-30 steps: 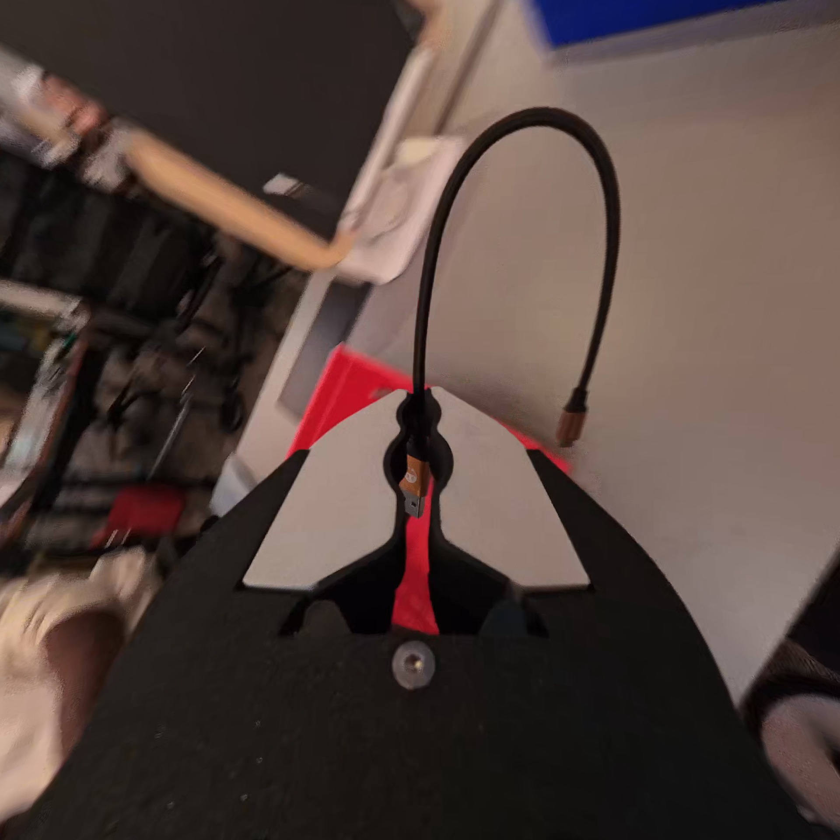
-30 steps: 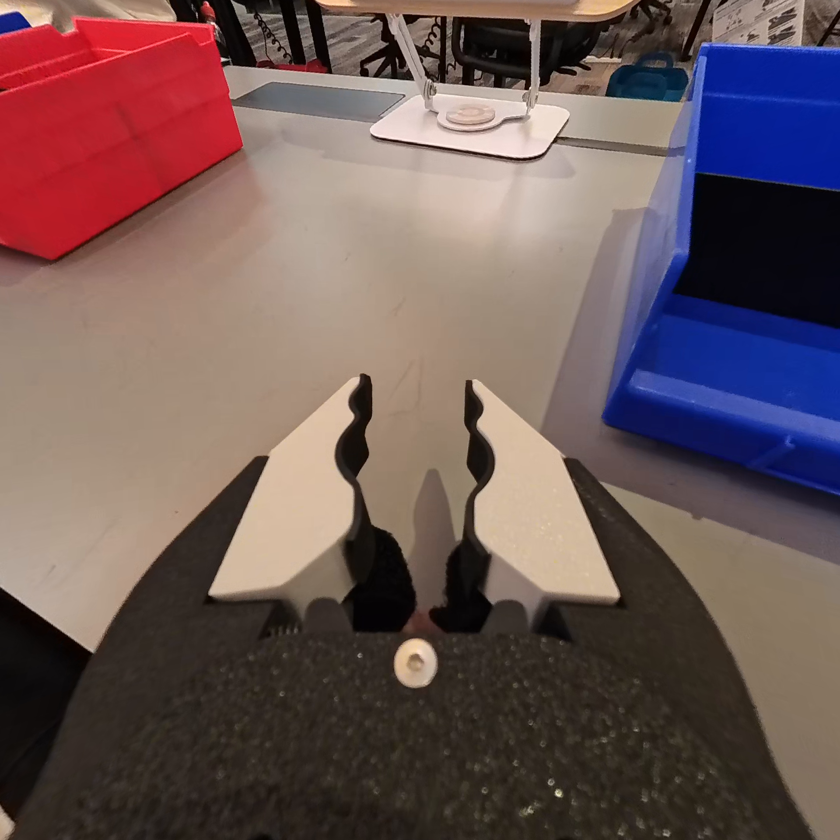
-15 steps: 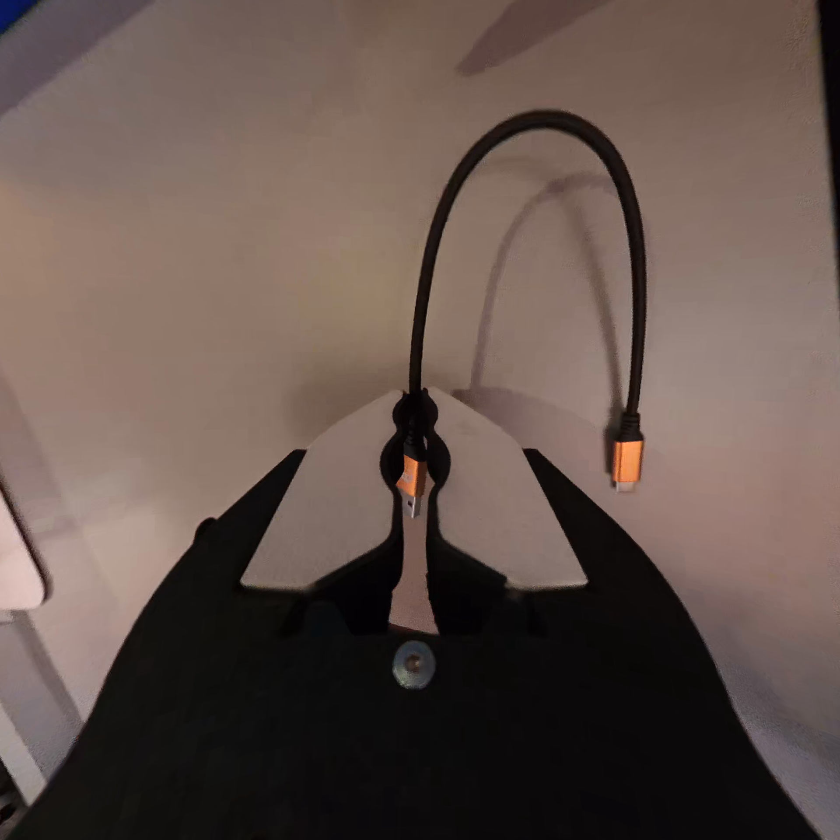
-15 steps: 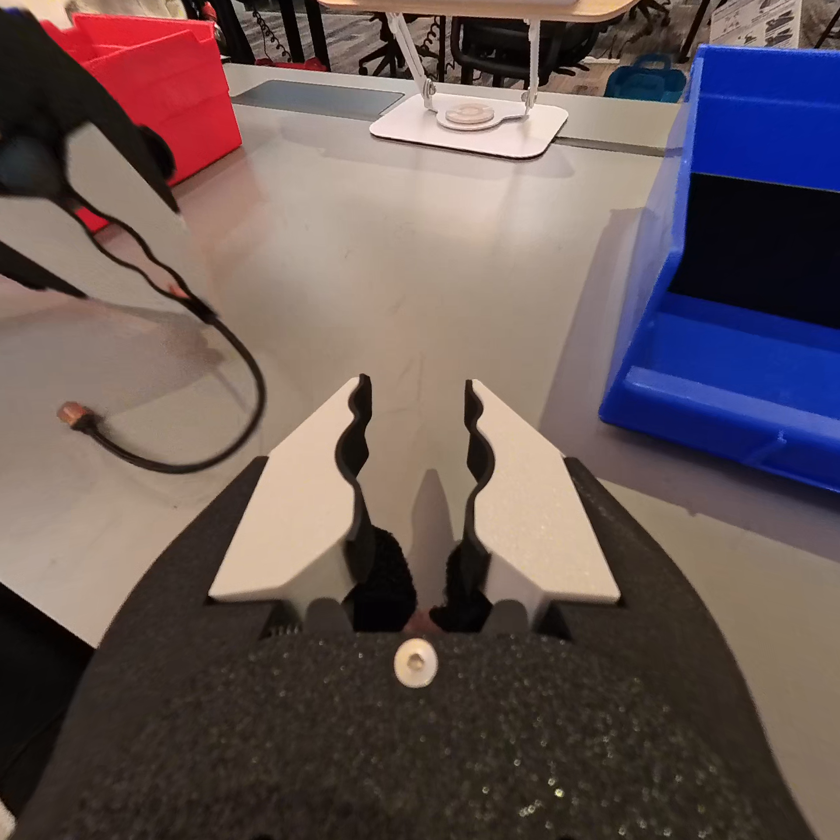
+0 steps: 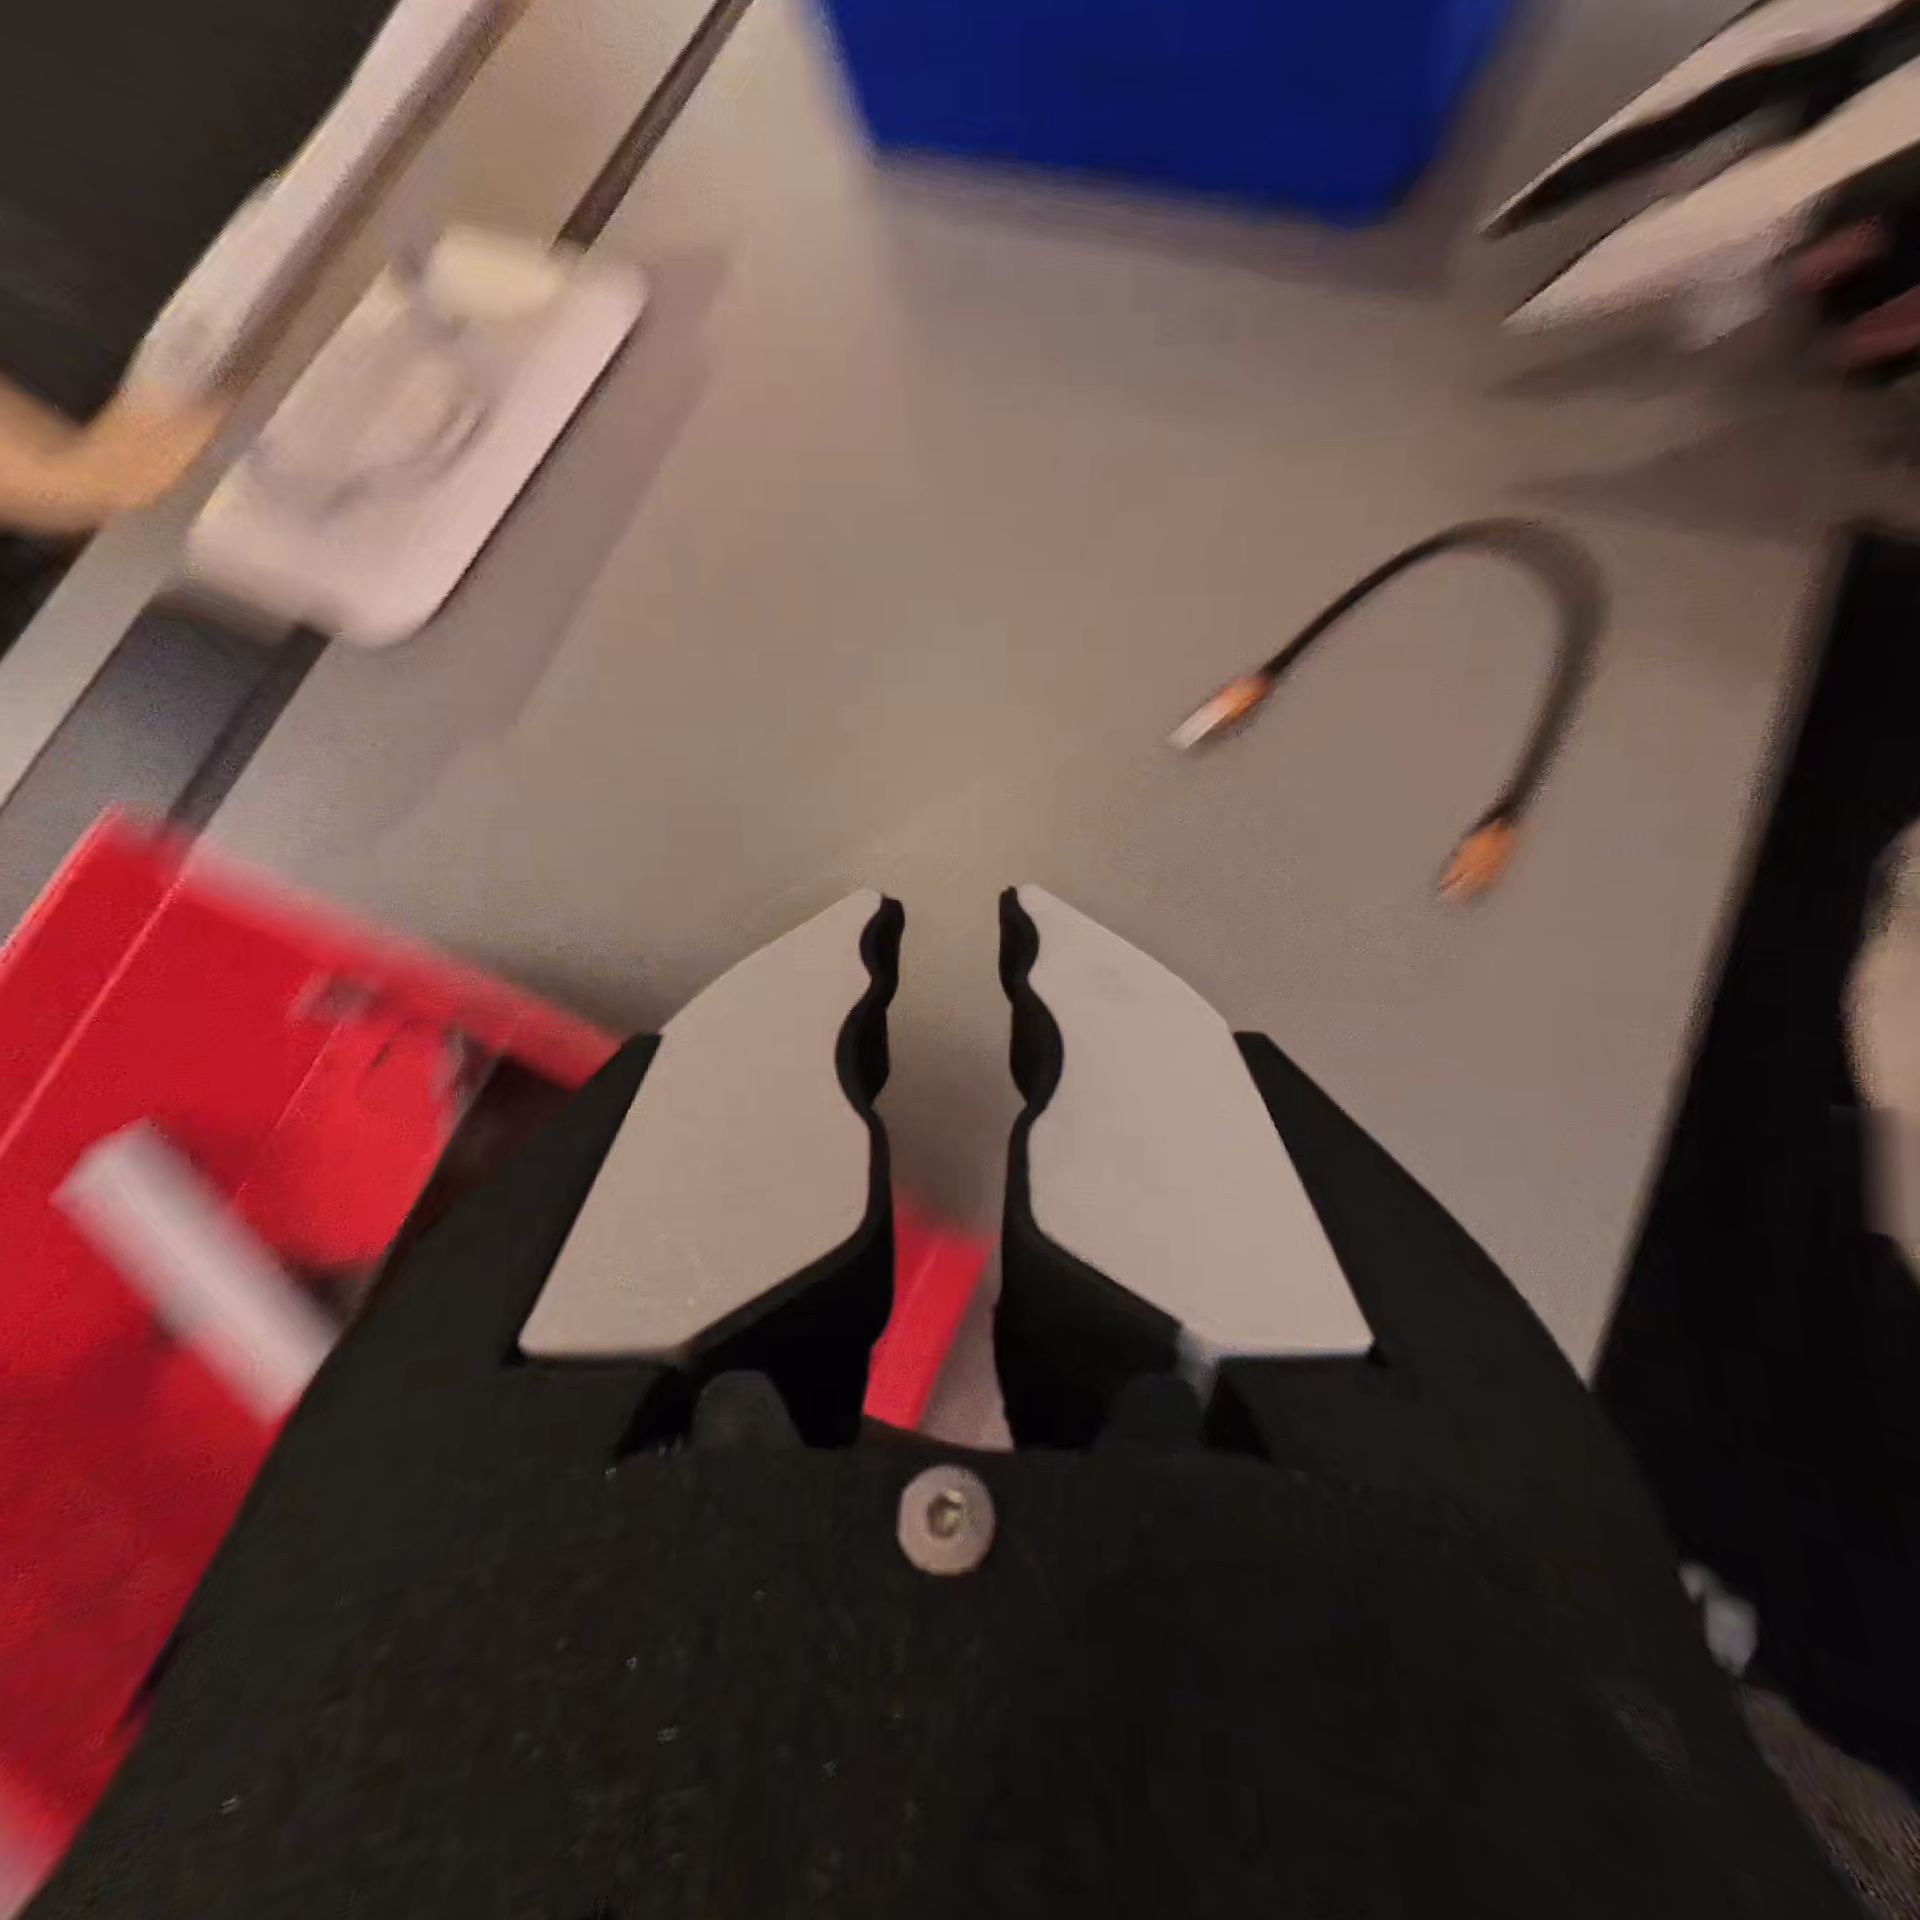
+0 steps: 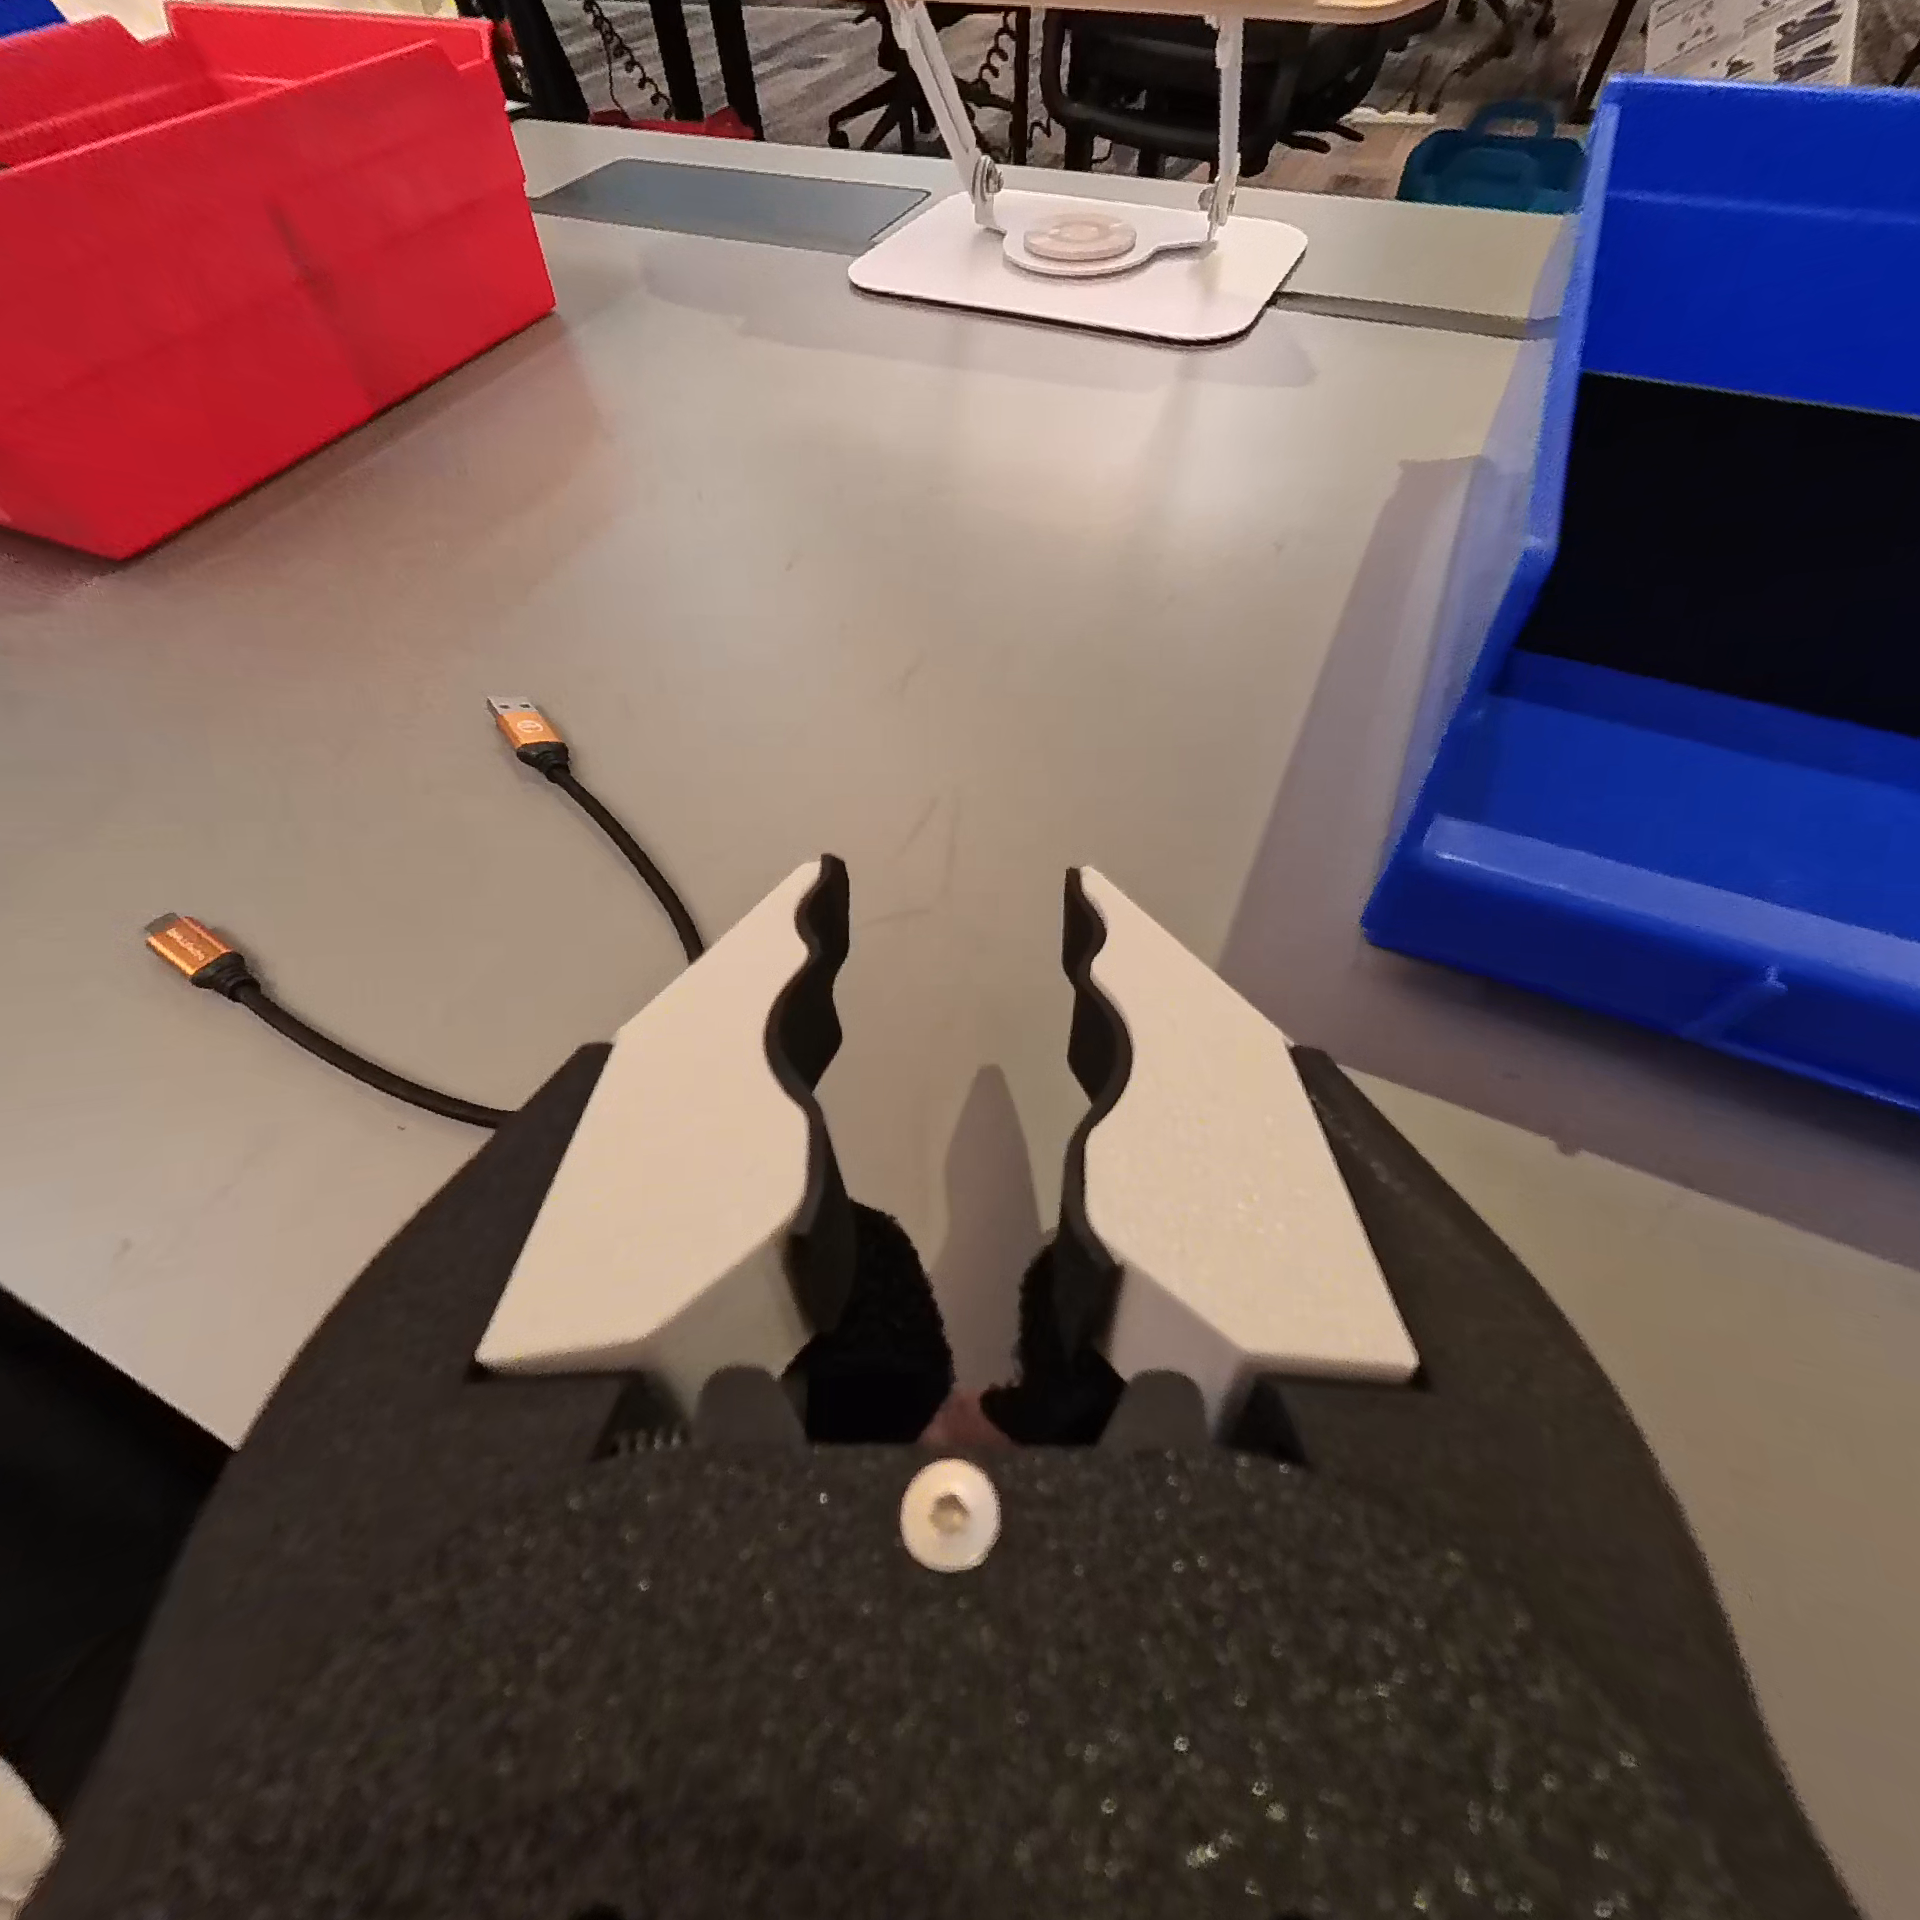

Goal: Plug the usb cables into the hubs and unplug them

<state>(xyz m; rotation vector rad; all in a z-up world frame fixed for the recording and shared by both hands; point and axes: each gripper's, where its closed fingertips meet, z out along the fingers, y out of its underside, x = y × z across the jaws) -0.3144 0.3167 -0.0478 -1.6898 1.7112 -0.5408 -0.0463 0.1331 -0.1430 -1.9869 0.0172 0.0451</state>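
Note:
A short black cable [image 6: 623, 847] with orange plugs at both ends lies curved on the grey table [image 6: 935, 582], just left of my right gripper [image 6: 951, 878]. Part of the cable is hidden behind the right gripper's left finger. The right gripper is open and empty, low over the table. In the blurred left wrist view the cable [image 5: 1558, 623] lies ahead to the right. My left gripper [image 5: 945, 909] is open and empty, above the table near the red bin's [image 5: 187, 1091] edge. The right gripper also shows in the left wrist view [image 5: 1704, 197], at the top right.
A red bin [image 6: 239, 301] stands at the far left and a blue bin [image 6: 1714, 582] at the right. A white stand base [image 6: 1081, 265] sits at the table's far edge. A white object [image 5: 197, 1278] lies in the red bin. The table's near edge runs bottom left. Spacing between my two grippers at the tips: around 35 centimeters.
My left gripper has opened and let go of the cable, which now lies on the table. The left gripper has pulled back toward the red bin. The right gripper has not moved.

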